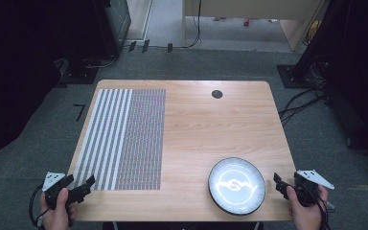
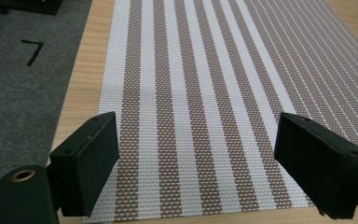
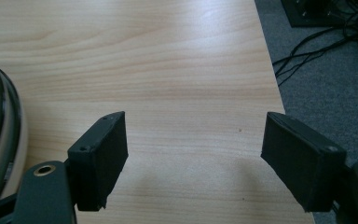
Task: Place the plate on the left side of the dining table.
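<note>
A wooden table (image 1: 196, 129) stands on grey carpet (image 1: 316, 143). A striped woven placemat (image 1: 122, 139) covers the table's left part, its near edge just ahead of the left gripper (image 1: 79, 184). From above, the mat's right half reads as a fine shimmer; the left gripper view resolves it as brown weave crossed by thin white lines, beside broad white and brown stripes (image 2: 191, 93). A dark-rimmed plate (image 1: 236, 185) sits near the front right corner, just left of the right gripper (image 1: 280, 184); its pattern looks like a white swirl, though glare blurs it. The right gripper view catches its rim (image 3: 0, 140) at the left edge. A small black disc (image 1: 216, 94) lies near the far edge. Both jaws stand released, nothing between them.
</note>
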`<state>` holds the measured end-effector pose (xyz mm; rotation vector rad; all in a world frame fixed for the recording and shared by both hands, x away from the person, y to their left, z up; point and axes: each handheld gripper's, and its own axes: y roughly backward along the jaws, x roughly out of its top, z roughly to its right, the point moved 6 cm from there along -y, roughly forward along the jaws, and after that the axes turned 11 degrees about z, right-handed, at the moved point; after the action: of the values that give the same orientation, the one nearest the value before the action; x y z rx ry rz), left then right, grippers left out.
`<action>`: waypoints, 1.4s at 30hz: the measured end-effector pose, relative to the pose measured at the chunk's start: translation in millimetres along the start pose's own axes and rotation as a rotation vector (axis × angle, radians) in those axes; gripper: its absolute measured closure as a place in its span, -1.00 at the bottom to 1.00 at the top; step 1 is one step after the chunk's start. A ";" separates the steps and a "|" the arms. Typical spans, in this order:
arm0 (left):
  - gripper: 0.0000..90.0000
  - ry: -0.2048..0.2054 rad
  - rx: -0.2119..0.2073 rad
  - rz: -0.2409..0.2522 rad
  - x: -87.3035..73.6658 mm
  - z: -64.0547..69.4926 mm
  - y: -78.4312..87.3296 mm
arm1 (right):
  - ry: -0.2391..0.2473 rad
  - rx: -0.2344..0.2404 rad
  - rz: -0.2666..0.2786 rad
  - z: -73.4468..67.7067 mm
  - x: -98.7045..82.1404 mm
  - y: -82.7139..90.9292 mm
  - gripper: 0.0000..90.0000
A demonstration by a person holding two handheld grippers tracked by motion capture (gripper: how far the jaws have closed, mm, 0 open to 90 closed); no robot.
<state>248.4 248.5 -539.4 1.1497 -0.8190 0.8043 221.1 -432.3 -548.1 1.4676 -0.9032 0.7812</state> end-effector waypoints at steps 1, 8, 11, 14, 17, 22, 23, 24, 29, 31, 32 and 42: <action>-0.69 0.000 0.000 0.000 0.0 0.0 0.0 | -0.002 -0.001 0.006 -1.0 1.1 1.8 -0.50; -0.69 0.015 -0.023 0.004 1.3 4.7 1.1 | -0.004 -0.004 0.059 -9.5 10.9 13.3 -0.46; -0.69 0.012 -0.033 0.005 1.7 8.3 1.8 | 0.007 0.012 0.074 -18.9 13.6 18.3 -0.46; -0.69 0.007 -0.040 0.006 1.8 11.1 1.9 | 0.008 0.019 0.084 -25.0 15.3 21.6 -0.44; -0.69 0.003 -0.046 0.006 1.7 14.4 1.7 | -0.001 0.019 0.097 -28.7 17.7 24.1 -0.44; -0.69 -0.006 -0.057 0.003 1.4 19.4 1.4 | 0.000 0.030 0.111 -35.0 19.4 27.7 -0.43; -0.69 -0.005 -0.060 0.005 1.3 20.5 1.2 | -0.001 0.033 0.111 -36.3 19.5 28.1 -0.43; -0.69 -0.006 -0.061 0.004 1.1 21.4 1.0 | 0.001 0.037 0.110 -38.1 19.6 28.7 -0.43; -0.69 -0.018 -0.072 0.002 0.6 26.8 0.6 | 0.001 0.067 0.110 -48.4 20.1 29.6 -0.43; -0.69 -0.023 -0.077 0.000 0.5 28.9 0.6 | -0.002 0.078 0.108 -52.1 20.3 30.2 -0.43; -0.69 -0.025 -0.078 0.001 0.5 29.7 0.7 | -0.002 0.080 0.107 -53.4 20.4 30.4 -0.43; -0.69 -0.030 -0.094 0.007 1.7 38.4 2.1 | -0.001 0.101 0.102 -64.3 20.0 32.1 -0.44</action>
<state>242.2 211.8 -529.1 1.0784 -0.8769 0.7483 204.4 -370.8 -509.4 1.5184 -0.9567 0.9124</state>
